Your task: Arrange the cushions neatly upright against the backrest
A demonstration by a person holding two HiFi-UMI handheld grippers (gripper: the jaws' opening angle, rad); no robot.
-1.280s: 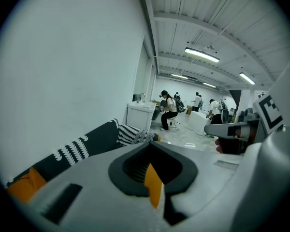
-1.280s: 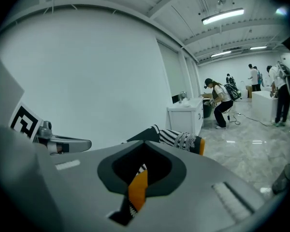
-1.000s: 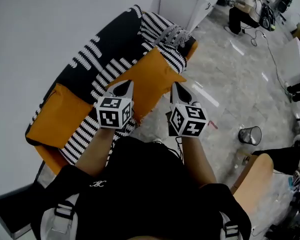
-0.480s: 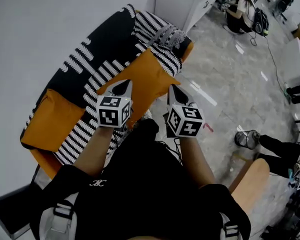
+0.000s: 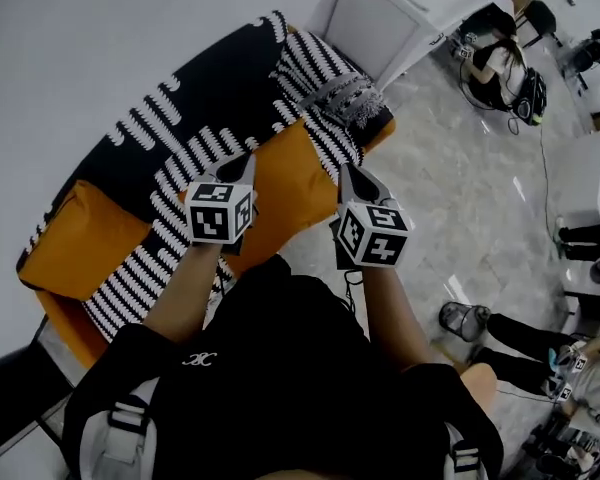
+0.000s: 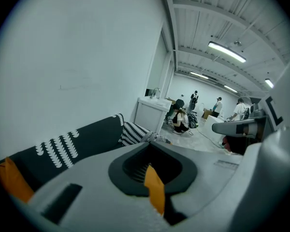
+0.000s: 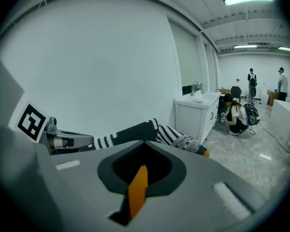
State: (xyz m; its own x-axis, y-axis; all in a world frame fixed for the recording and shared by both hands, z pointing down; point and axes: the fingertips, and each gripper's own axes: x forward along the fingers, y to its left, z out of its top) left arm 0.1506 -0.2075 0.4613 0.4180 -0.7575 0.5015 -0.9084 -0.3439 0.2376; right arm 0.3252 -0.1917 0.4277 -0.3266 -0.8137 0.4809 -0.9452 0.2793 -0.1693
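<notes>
We look down on a sofa (image 5: 60, 330) set against a white wall (image 5: 80, 38). Its backrest (image 5: 195, 93) is draped in black cloth with rows of white marks.

Several cushions are spread along the seat:
- An orange cushion (image 5: 290, 183) lies in the middle, directly in front of us.
- A second orange cushion (image 5: 75, 243) sits at the left end.
- A black-and-white striped cushion (image 5: 130, 283) lies between these two, reaching the front edge of the seat.
- Another striped cushion (image 5: 315, 63) rests up by the backrest at the far right end, with a grey patterned cushion (image 5: 348, 98) just beside it.

Both of our arms are stretched out over the sofa. The left gripper (image 5: 244, 161) points at the upper left edge of the middle orange cushion, where it meets the striped cloth. The right gripper (image 5: 351, 172) points at that cushion's right edge, close to the floor (image 5: 460, 188).

The jaws of both grippers are together. In each gripper view only a thin sliver of orange shows through the slit between them. We cannot tell whether either tip touches the cushion.

Past the right end of the sofa stands a white cabinet (image 5: 400, 18). Beyond it a person (image 5: 495, 63) crouches on the floor.
</notes>
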